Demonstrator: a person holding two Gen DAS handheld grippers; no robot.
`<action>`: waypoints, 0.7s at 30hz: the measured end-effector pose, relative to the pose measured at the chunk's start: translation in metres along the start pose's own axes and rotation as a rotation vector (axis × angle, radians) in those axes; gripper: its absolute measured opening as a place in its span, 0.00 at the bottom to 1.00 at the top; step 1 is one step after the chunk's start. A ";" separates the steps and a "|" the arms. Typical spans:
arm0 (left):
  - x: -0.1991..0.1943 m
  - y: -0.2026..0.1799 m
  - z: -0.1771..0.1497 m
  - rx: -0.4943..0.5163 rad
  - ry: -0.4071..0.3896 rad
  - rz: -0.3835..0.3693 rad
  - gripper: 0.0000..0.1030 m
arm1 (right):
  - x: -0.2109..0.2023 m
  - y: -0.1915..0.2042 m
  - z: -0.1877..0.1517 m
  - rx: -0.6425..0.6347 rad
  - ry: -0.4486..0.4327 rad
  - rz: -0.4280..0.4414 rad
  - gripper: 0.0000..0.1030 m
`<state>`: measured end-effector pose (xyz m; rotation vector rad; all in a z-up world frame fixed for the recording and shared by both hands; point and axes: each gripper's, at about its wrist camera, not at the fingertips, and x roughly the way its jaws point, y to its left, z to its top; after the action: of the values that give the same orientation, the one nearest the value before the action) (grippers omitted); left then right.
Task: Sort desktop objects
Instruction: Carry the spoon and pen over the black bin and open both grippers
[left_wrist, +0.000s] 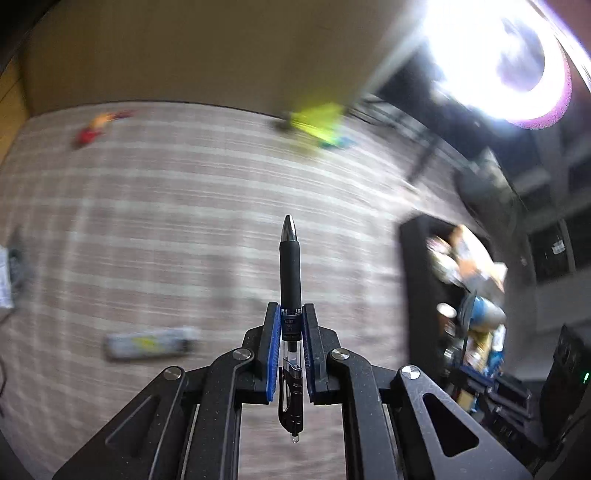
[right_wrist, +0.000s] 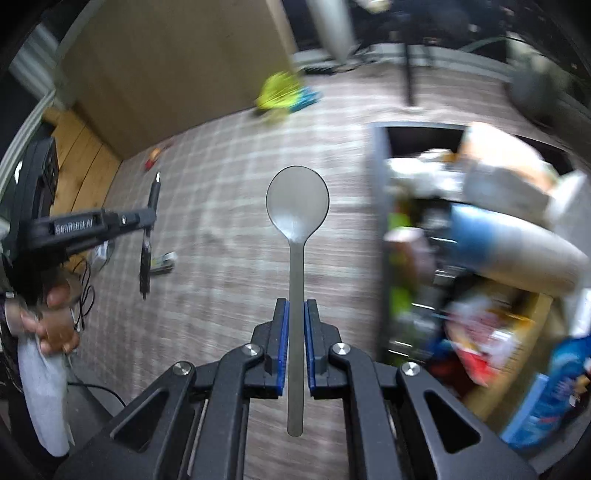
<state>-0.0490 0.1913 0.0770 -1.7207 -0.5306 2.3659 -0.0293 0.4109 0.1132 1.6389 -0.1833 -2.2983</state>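
Sorting looks roughly midway, judging by what lies where. From the left wrist view, the left gripper has its blue pads narrowed onto a pen, gripping it at the barrel just below the black rubber sleeve, silver tip pointing away over the checked tablecloth. Taking the black organiser tray at the right as landmark: it is already crowded with blurred packets and a blue-and-white cup, so a good share of the items seems put away. Well apart from the tray, to its left, a whitish wrapped item lies on the cloth; far beyond it sits a small red and orange thing, and a yellow-green object rests at the cloth's far edge. Those three look unsorted. From the right wrist view, the right gripper is closed tight on the handle of a metal spoon, bowl forward, hanging over bare cloth just left of the same tray. Further left of the tray, the other gripper carries the pen above the cloth, with the person's hand below it. Both carried things are not yet in the tray; my guess is that dropping them in comes next, then the strays. Motion blur hides which compartment is free.
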 end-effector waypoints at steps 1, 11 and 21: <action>0.004 -0.016 -0.002 0.018 0.005 -0.014 0.10 | -0.010 -0.014 -0.003 0.017 -0.013 -0.012 0.08; 0.033 -0.161 -0.024 0.216 0.047 -0.094 0.10 | -0.084 -0.134 -0.014 0.150 -0.103 -0.149 0.08; 0.065 -0.230 -0.049 0.301 0.102 -0.103 0.10 | -0.113 -0.226 -0.027 0.244 -0.107 -0.282 0.08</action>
<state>-0.0404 0.4340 0.0935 -1.6244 -0.2270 2.1448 -0.0104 0.6630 0.1422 1.7545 -0.2819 -2.6688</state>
